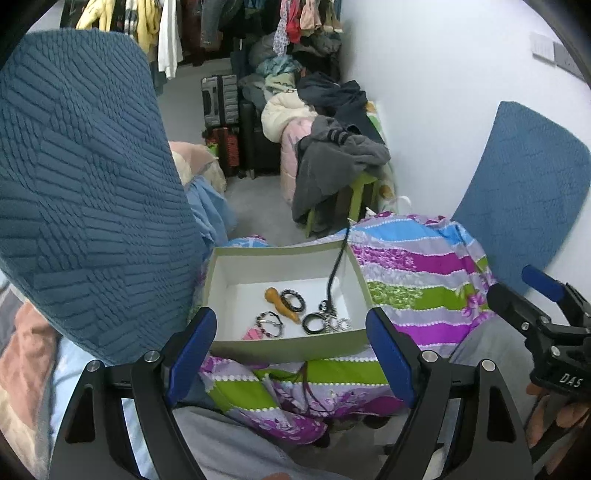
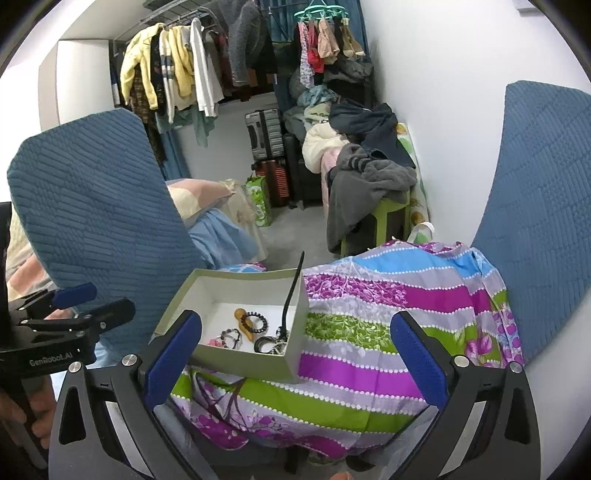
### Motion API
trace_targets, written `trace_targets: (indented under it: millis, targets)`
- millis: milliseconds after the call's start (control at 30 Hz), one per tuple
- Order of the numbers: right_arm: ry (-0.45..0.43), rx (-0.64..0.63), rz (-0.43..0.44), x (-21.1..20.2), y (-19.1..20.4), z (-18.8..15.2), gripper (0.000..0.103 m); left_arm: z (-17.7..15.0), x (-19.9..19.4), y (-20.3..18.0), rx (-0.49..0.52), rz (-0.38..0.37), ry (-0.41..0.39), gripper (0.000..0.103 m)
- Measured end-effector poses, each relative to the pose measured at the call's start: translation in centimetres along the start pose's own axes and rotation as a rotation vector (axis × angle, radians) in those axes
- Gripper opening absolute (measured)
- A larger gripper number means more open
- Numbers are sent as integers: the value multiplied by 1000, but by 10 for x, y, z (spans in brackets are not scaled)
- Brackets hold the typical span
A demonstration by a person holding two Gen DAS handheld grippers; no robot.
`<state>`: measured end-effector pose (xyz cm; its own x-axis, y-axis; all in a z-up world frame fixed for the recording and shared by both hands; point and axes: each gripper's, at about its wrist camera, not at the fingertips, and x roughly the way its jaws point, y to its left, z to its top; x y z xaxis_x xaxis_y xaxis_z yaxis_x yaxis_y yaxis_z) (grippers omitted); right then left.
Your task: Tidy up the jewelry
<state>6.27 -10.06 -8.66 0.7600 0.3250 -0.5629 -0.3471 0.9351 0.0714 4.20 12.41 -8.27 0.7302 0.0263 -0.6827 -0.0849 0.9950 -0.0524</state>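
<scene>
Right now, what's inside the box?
Inside the box: a tan wooden piece, a black beaded bracelet, a second beaded bracelet, something pink, dark and silver rings, and a black cord trailing over the rim. The near wall hides the front floor.

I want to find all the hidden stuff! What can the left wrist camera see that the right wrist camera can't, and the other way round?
Only the left wrist view shows a grey wall plate high on the wall and the right gripper from the side. Only the right wrist view shows a teal clip hanger, a green bag on the floor and the left gripper from the side. Both show the box with bracelets, a black cord hanging over its rim, the striped cloth and the blue cushions.
</scene>
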Motion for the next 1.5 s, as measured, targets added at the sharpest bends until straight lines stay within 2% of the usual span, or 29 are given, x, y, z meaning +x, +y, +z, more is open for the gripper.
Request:
trace_targets:
  millis: [467, 833, 1500]
  targets:
    - [-1, 17, -38, 1, -10, -5, 103, -6, 7, 2, -21, 7, 17, 83]
    - [7, 29, -74, 3, -15, -10, 103, -8, 17, 3, -30, -17, 40, 83]
    - [23, 35, -70, 8, -14, -16, 103, -10, 15, 4, -26, -29, 42, 83]
